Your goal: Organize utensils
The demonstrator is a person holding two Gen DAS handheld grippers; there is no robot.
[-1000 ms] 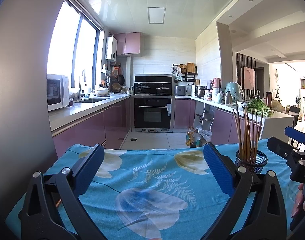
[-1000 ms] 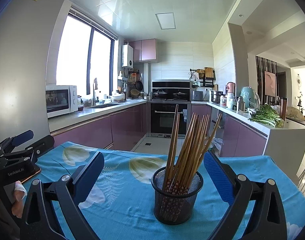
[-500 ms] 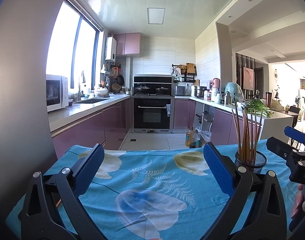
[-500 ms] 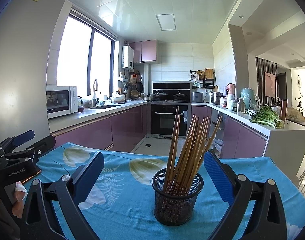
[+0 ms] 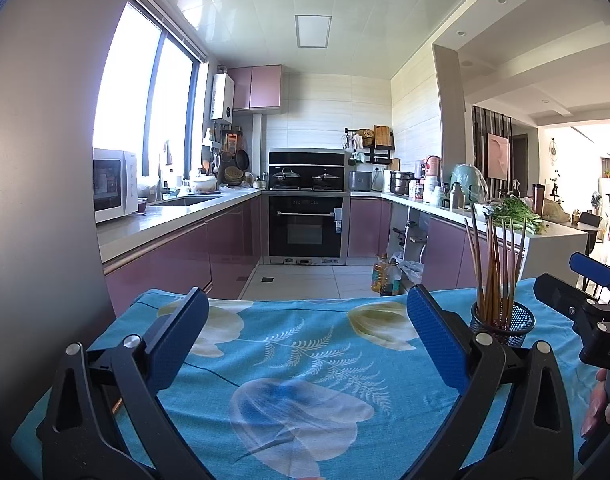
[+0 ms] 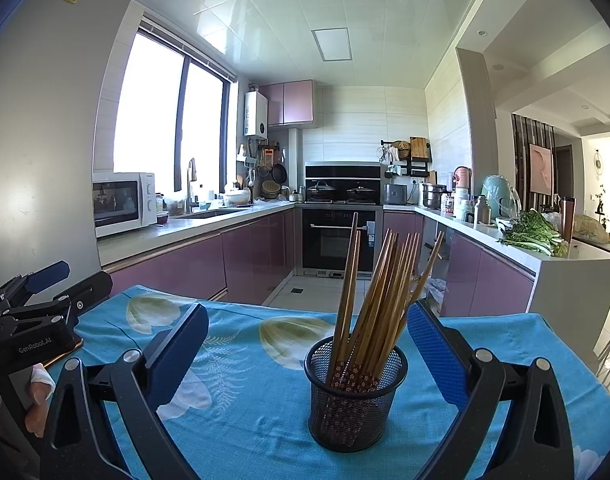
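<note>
Sunlit kitchen, blue flowered cloth over the table. On it stands a black mesh cup full of chopsticks, fanned out and leaning right. The right gripper hangs just before the cup, jaws spread wide, nothing between them. The left gripper, also spread and empty, hovers over bare cloth with the cup off to its right. Behind: purple cabinets, an oven.

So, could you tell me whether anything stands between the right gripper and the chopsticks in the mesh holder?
Nothing visible does. The right gripper is open, and only bare blue tablecloth lies before the mesh holder of chopsticks.
</note>
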